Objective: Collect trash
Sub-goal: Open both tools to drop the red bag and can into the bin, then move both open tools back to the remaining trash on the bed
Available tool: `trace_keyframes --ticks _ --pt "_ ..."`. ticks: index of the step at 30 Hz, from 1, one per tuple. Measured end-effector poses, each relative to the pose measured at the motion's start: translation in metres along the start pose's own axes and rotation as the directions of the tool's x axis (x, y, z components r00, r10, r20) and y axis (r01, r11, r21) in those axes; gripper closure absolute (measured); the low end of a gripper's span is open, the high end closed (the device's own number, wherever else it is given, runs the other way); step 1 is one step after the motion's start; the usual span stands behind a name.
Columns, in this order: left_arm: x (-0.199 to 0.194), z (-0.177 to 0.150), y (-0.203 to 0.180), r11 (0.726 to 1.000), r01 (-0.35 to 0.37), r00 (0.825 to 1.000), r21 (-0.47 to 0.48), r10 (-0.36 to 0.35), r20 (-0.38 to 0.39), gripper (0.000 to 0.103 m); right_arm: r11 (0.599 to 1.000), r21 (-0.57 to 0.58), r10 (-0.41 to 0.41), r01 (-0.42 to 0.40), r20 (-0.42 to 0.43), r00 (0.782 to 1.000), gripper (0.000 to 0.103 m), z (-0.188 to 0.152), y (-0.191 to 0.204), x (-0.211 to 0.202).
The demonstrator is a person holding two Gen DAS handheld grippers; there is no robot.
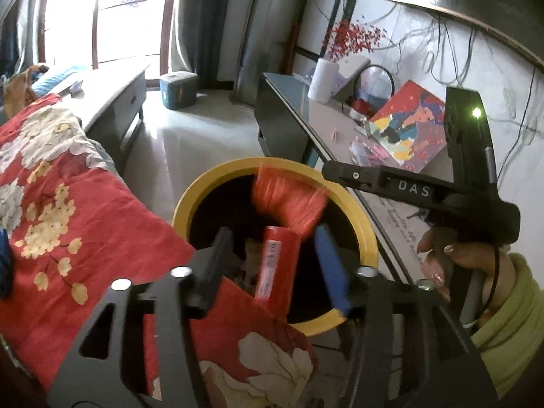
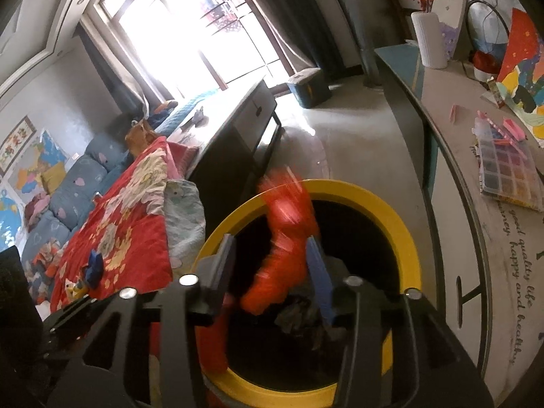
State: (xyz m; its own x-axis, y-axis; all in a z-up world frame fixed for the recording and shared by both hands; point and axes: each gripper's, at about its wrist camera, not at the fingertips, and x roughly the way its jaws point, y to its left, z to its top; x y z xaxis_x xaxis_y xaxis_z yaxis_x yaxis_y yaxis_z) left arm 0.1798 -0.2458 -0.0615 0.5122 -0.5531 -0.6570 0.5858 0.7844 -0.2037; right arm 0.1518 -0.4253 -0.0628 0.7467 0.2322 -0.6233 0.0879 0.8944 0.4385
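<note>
A yellow-rimmed trash bin (image 1: 363, 234) (image 2: 401, 231) stands on the floor between the bed and the desk, with dark trash inside. A red wrapper-like item with an orange tassel (image 1: 282, 224) (image 2: 285, 248) is motion-blurred over the bin's mouth, between the fingers of both grippers. My left gripper (image 1: 275, 258) is open, its fingers apart on either side of the red item. My right gripper (image 2: 272, 265) is open above the bin. In the left wrist view the right gripper's body (image 1: 425, 190) shows at the right, held by a hand in a green sleeve.
A bed with a red floral quilt (image 1: 68, 204) (image 2: 122, 217) lies left of the bin. A desk (image 1: 326, 115) (image 2: 452, 108) at the right carries a white vase, a painting and a bead box (image 2: 510, 170). A teal box (image 1: 178, 88) stands on the floor by the window.
</note>
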Motion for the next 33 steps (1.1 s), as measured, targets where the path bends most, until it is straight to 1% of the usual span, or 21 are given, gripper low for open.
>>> trace_keyframes --ticks 1,2,3,4,5,6,7,9,14,22,33 --pt "-0.002 0.000 0.001 1.000 -0.003 1.000 -0.006 0.003 0.008 0.040 1.000 -0.001 -0.001 0.001 0.005 1.000 0.053 0.000 0.000 -0.001" --pt "-0.004 0.000 0.002 1.000 -0.007 1.000 -0.011 0.007 0.017 0.038 1.000 -0.002 -0.004 0.005 0.008 1.000 0.048 0.000 0.000 -0.001" --pt "-0.008 0.001 0.003 1.000 -0.010 1.000 -0.014 0.010 0.029 0.034 1.000 -0.005 -0.014 0.014 0.015 1.000 0.047 0.000 0.001 -0.002" --pt "-0.011 0.000 0.004 1.000 -0.012 0.999 -0.016 0.013 0.040 0.027 1.000 -0.008 -0.017 0.017 0.020 1.000 0.044 0.000 0.002 -0.002" --pt "-0.014 0.001 0.004 1.000 -0.016 0.999 -0.019 0.017 0.048 0.022 1.000 -0.013 -0.018 0.018 0.024 1.000 0.041 -0.001 0.004 -0.003" --pt "-0.017 0.000 0.005 1.000 -0.019 0.998 -0.023 0.020 0.055 0.015 1.000 -0.017 -0.024 0.025 0.028 0.999 0.040 -0.001 0.005 -0.003" --pt "-0.021 0.000 0.007 0.999 -0.019 0.998 -0.031 0.021 0.066 0.013 0.999 -0.019 -0.028 0.028 0.032 0.999 0.038 -0.001 0.006 -0.004" --pt "-0.026 0.000 0.010 0.999 -0.024 0.997 -0.042 0.027 0.075 0.011 0.999 -0.022 -0.029 0.030 0.040 0.999 0.035 -0.001 0.009 -0.005" --pt "-0.037 -0.004 0.016 0.997 -0.042 0.994 -0.060 0.048 0.098 0.011 0.999 -0.037 -0.029 0.031 0.058 0.998 0.033 0.000 0.017 -0.008" --pt "-0.057 -0.007 0.021 0.996 -0.058 0.987 -0.071 0.068 0.144 0.011 0.997 -0.070 -0.013 0.019 0.077 0.997 0.033 0.001 0.034 -0.013" --pt "-0.085 -0.011 0.037 0.989 -0.087 0.974 -0.118 0.110 0.199 0.011 0.991 -0.130 0.025 -0.013 0.089 0.996 0.032 0.000 0.065 -0.020"
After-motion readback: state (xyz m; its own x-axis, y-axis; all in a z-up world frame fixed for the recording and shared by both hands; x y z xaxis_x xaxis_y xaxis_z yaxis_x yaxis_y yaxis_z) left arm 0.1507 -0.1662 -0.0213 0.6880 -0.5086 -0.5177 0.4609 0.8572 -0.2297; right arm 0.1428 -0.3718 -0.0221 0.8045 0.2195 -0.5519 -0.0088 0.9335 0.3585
